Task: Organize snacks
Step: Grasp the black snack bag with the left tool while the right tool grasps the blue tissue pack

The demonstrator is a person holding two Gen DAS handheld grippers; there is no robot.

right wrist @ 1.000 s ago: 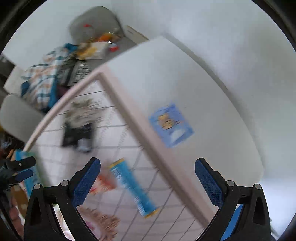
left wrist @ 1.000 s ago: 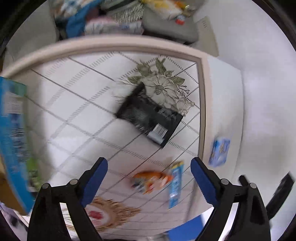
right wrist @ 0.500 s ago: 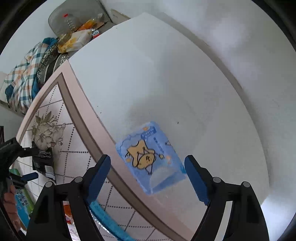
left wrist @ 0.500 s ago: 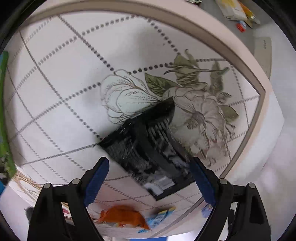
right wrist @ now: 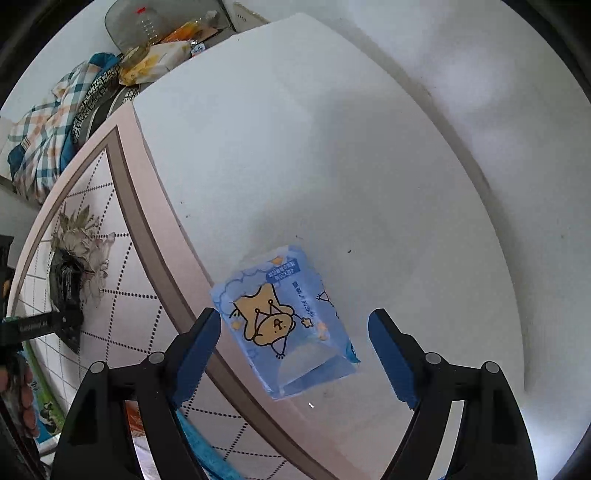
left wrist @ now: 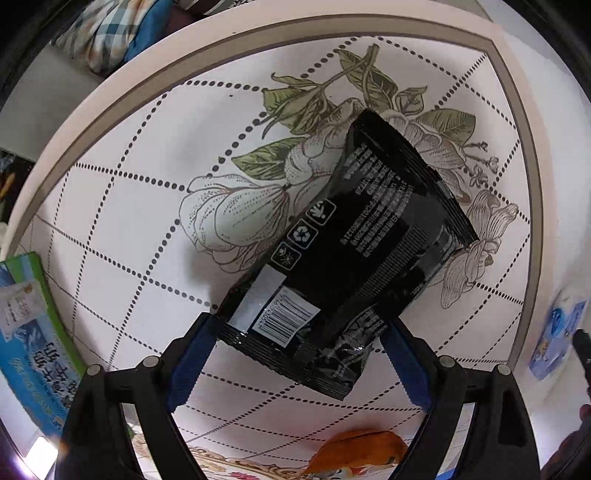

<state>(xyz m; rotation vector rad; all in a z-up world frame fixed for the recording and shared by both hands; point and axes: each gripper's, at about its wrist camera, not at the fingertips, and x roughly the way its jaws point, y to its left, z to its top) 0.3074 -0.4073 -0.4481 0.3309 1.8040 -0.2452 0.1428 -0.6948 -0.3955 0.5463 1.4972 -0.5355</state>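
Black snack bag (left wrist: 354,251), on the floral tabletop (left wrist: 122,206), is now straddled by the lowered left gripper (left wrist: 295,354); fingers unclenched. Right gripper (right wrist: 293,354), likewise lowered and released, straddles the blue packet (right wrist: 284,321) beside that tabletop. Both grasps are judged imminent.

Left gripper (left wrist: 299,354): jaws spread wide, pointing steeply down at the tabletop, blue pads on black arms.
Black snack packet (left wrist: 354,251): lies flat and slanted on the table, back side up with barcode and recycling marks; its near end sits between the blue pads, and contact with them cannot be told.
Table (left wrist: 122,206): white top with dotted diamond grid, printed flowers under the packet, beige border.
Orange packet (left wrist: 362,452): at the bottom edge, between the gripper arms.
Blue and green box (left wrist: 33,339): at the left edge.
Light blue packet (left wrist: 556,339): far right, beyond the table border.
Checked cloth (left wrist: 110,29): top left, past the table.
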